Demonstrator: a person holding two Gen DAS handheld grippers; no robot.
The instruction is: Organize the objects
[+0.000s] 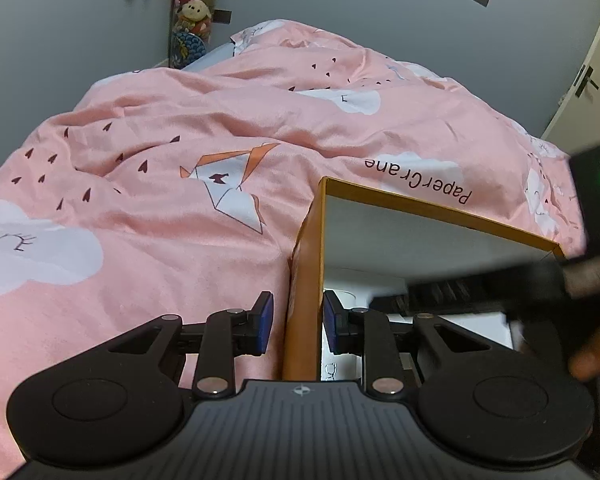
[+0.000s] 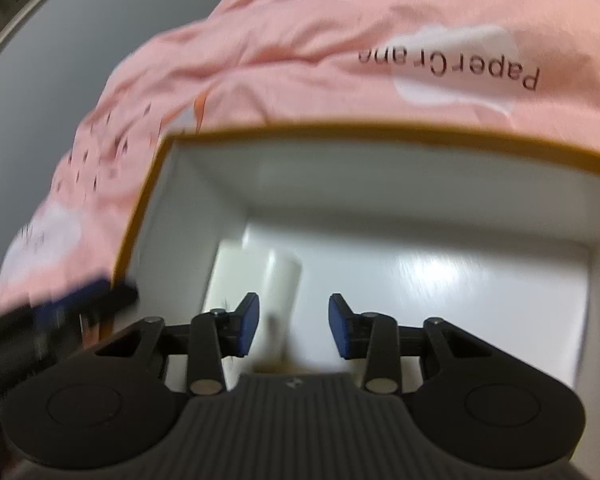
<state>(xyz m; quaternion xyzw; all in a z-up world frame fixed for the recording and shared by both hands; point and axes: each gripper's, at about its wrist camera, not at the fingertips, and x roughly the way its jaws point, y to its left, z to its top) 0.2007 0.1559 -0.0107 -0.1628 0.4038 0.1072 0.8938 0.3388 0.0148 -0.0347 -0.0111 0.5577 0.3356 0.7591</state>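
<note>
Two blue pads of the left gripper straddle the left wall of an orange box resting on the pink duvet; they look clamped on that wall, probably to steady the box. From the right wrist, the right gripper hangs over the box's white inside, jaws narrowly parted around nothing. One white cylinder lies on the box floor below.

I'm in a home bedroom, pink paper-crane duvet across the bed, plush toys hanging far left, door far right
</note>
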